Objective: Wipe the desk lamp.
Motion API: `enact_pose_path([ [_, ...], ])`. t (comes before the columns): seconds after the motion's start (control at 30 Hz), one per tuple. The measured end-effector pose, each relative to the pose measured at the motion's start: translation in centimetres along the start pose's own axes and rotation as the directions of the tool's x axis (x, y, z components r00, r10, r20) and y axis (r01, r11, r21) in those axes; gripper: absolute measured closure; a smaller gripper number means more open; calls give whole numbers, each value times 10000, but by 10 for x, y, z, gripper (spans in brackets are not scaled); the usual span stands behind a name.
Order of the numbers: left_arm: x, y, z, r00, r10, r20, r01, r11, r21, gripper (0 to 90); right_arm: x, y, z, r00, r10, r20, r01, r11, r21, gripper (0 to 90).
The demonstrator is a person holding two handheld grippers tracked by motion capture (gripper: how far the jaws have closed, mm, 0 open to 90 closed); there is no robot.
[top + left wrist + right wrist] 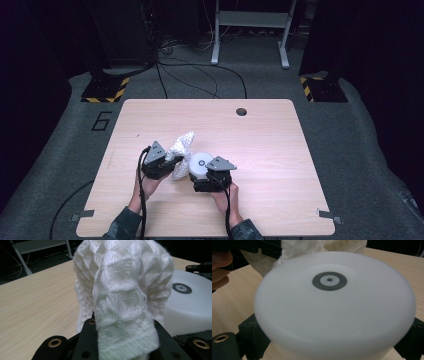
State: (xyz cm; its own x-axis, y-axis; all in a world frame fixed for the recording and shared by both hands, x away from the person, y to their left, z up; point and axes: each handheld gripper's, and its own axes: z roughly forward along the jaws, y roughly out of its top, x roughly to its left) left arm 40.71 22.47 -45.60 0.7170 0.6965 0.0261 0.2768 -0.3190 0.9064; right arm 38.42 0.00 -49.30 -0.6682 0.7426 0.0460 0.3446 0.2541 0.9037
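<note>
White knitted cloth, one piece, is pinched in the closed left claw toward the table's near-left part. Just beside it stands one white round container, clasped on both sides by the right claw. One round hole lies by the far edge.

A white knitted cloth with a raised honeycomb texture is bunched and lifted, one end draped upward over the bench. Just beside it, touching, stands a round white container, upright, its smooth domed lid bearing a small dark ring at centre.
</note>
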Motion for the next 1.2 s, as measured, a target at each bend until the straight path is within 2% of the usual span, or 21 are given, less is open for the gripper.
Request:
enact_pose_path([
  [0.1,-2,1,12,9997,106,234,-113,9995,280,779,0,0,0,10000,6,0,-6,10000,23,72],
  [0.2,-6,-1,23,9992,353,192,-363,9978,558,780,0,0,0,10000,11,-17,-11,10000,22,72],
  [0.3,-5,-6,30,9991,299,311,-321,9968,733,784,0,0,0,10000,-28,-51,28,10000,35,72],
  [0.47,-3,-18,40,9967,491,644,-563,9918,1147,790,0,-1,1,10000,43,-73,-43,10000,50,71],
  [0.57,-3,-23,45,9953,719,655,-806,9866,1418,792,0,-1,2,9999,86,-57,-86,10000,-1,71],
  [0.67,-3,-30,51,9960,541,710,-648,9853,1583,793,0,-1,2,9999,147,-14,-147,9999,6,71],
  [0.73,-3,-34,55,9957,558,746,-680,9825,1731,793,0,-1,2,9999,115,-33,-115,9999,35,71],
  [0.77,-4,-37,57,9962,597,628,-703,9806,1831,793,1,-1,2,9999,159,-31,-159,9999,50,71],
  [0.83,-3,-41,59,9956,581,731,-715,9781,1953,794,0,-1,2,9999,112,-34,-112,9999,43,71],
  [0.93,-1,-41,58,9954,458,843,-615,9788,1951,794,0,-1,2,10000,28,-54,-27,10000,61,72],
  [1.0,2,-40,57,9954,23,955,-182,9860,1660,792,0,-2,2,10000,57,-38,-57,10000,73,72],
  [1.07,5,-34,53,9932,-169,1155,5,9901,1401,791,0,-2,2,10000,20,-40,-19,10000,80,72],
  [1.2,6,-16,42,9927,38,1206,-144,9961,874,791,0,-2,3,10000,-44,-51,45,10000,83,73],
])
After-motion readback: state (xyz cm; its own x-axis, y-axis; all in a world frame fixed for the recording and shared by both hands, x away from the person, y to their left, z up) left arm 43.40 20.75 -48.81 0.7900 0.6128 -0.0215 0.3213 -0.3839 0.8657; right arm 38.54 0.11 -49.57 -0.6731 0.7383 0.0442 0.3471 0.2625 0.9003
